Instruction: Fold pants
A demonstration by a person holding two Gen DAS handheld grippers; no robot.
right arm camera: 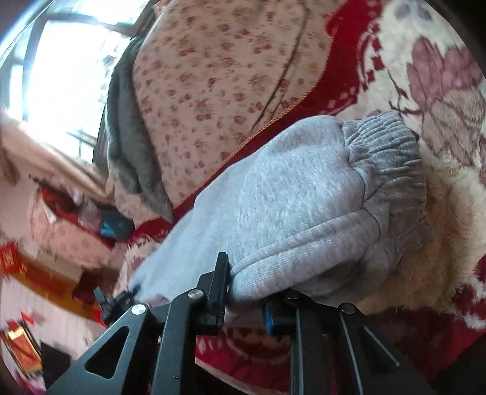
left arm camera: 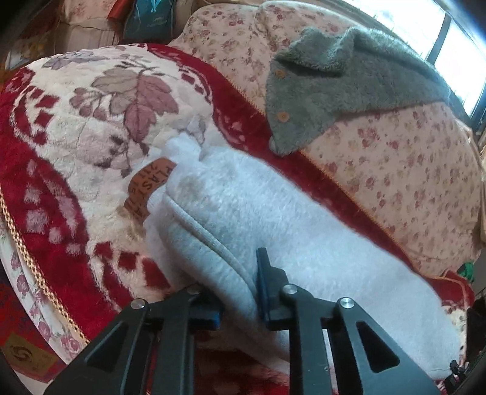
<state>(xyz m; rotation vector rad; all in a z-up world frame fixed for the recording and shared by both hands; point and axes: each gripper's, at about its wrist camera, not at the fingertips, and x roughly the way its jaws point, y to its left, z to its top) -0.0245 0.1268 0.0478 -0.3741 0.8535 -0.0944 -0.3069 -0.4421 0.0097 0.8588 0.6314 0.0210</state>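
A bed fills both views, covered by a plush red-and-cream blanket [left arm camera: 91, 127] woven with large mauve leaves and edged in gold cord along its near side. Beyond the blanket lies a pale quilt [left arm camera: 395, 170] sprinkled with small red flowers, and behind that a bright window [left arm camera: 410, 21] with dark frame bars. A shaggy grey garment [left arm camera: 328, 82] with round wooden buttons is draped over the quilt, its lower corner reaching the blanket's red border. Cushions and red-patterned items crowd the blurred far edges of the room.

The light grey pants [left arm camera: 273, 231] lie on the blanket, stretched along its red border, fleecy inner side showing in the left wrist view. A brown label [left arm camera: 148, 188] with dark lettering sits at one end of them. In the right wrist view a ribbed, gathered cuff [right arm camera: 388, 145] rests on the cream pile.

The left tool [left arm camera: 237, 291] has its jaws partly closed with a thick fold of the pants pinched between them. The right tool [right arm camera: 246, 291] likewise grips a bunched edge of the pants between its fingers.
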